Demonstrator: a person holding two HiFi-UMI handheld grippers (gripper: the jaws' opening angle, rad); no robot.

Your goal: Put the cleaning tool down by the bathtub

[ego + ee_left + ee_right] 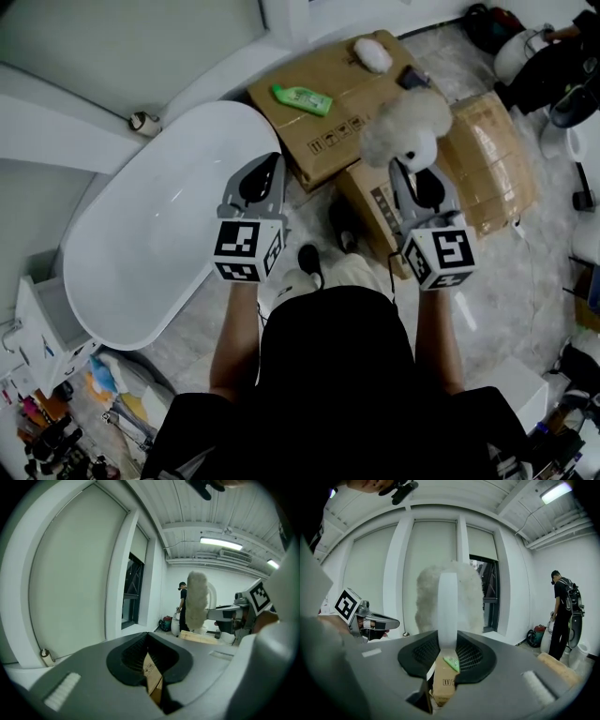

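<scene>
The cleaning tool is a fluffy white duster (pixel 408 127) on a flat white handle (pixel 448 611). My right gripper (pixel 417 173) is shut on that handle and holds the duster upright above the cardboard boxes; in the right gripper view the black pads (pixel 471 656) press both sides of the handle. The white oval bathtub (pixel 150 244) lies to the left on the floor. My left gripper (pixel 261 176) hovers over the tub's right rim, shut and holding nothing. In the left gripper view the duster (pixel 198 601) shows to the right.
Flat cardboard boxes (pixel 328 103) lie right of the tub, with a green bottle (pixel 302 98) and a white fluffy item (pixel 372 53) on them. Another box (pixel 487 159) sits further right. A white cabinet (pixel 37 328) and clutter are at lower left. A person (pixel 559 616) stands far off.
</scene>
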